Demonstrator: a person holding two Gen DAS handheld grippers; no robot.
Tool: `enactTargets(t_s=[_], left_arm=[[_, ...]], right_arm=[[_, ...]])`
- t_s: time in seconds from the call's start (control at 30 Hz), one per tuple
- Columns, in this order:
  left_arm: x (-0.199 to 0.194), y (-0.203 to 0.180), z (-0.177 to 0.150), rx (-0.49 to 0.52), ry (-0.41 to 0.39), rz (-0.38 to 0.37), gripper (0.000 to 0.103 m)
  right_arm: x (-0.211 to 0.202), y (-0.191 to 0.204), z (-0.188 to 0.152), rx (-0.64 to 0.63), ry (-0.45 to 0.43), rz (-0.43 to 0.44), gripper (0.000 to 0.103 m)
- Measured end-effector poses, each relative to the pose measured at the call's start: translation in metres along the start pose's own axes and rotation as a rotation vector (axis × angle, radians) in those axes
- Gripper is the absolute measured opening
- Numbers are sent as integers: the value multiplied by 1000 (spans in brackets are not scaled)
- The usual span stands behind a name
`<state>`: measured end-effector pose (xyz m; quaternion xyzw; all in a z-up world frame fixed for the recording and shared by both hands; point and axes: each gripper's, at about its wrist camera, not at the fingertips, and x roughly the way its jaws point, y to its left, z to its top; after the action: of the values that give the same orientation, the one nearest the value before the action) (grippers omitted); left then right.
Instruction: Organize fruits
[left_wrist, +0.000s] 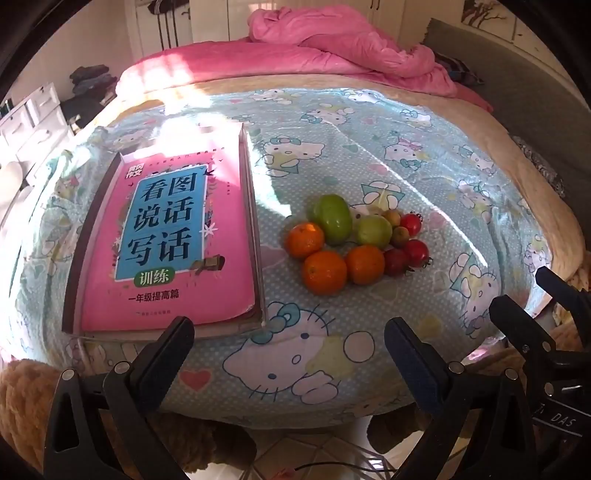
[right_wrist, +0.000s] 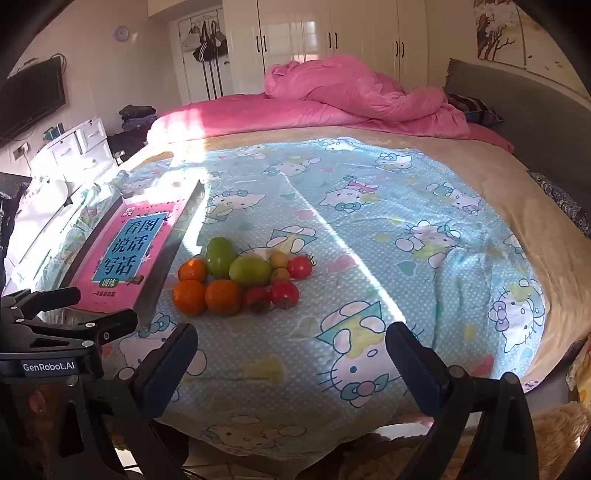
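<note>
A pile of fruit lies on the Hello Kitty sheet (left_wrist: 295, 347): three oranges (left_wrist: 324, 272), two green fruits (left_wrist: 334, 218), three red tomatoes (left_wrist: 416, 253) and two small brownish fruits (left_wrist: 392, 217). In the right wrist view the same pile shows oranges (right_wrist: 221, 297), green fruits (right_wrist: 249, 271) and tomatoes (right_wrist: 283, 294). My left gripper (left_wrist: 288, 332) is open and empty, near the bed's front edge, short of the pile. My right gripper (right_wrist: 291, 339) is open and empty, also short of the pile. The right gripper also shows at the right edge of the left wrist view (left_wrist: 524, 325).
A pink book (left_wrist: 170, 240) lies in a flat tray (left_wrist: 72, 295) left of the fruit, seen too in the right wrist view (right_wrist: 125, 254). A pink duvet (left_wrist: 332, 48) is heaped at the far end. White drawers (right_wrist: 85, 144) stand left of the bed.
</note>
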<state>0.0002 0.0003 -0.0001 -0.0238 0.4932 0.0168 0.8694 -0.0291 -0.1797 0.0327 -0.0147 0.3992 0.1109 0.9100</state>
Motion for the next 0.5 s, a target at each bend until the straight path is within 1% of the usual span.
enactTargets(t_s=[0.03, 0.1, 0.2, 0.4, 0.5], left_arm=[[0, -1, 0, 6, -6, 9, 103], [0, -1, 0, 4, -14, -1, 103], [-3, -8, 1, 3, -18, -1, 103], [-2, -3, 2, 10, -33, -33, 103], [-4, -4, 2, 16, -39, -36, 103]], right_arm=[[0, 0, 0, 1, -5, -1, 103], [-1, 0, -3, 1, -16, -14, 103], [5, -2, 1, 9, 18, -13, 103], [5, 1, 1, 1, -11, -1, 103], [7, 2, 1, -3, -15, -1, 103]])
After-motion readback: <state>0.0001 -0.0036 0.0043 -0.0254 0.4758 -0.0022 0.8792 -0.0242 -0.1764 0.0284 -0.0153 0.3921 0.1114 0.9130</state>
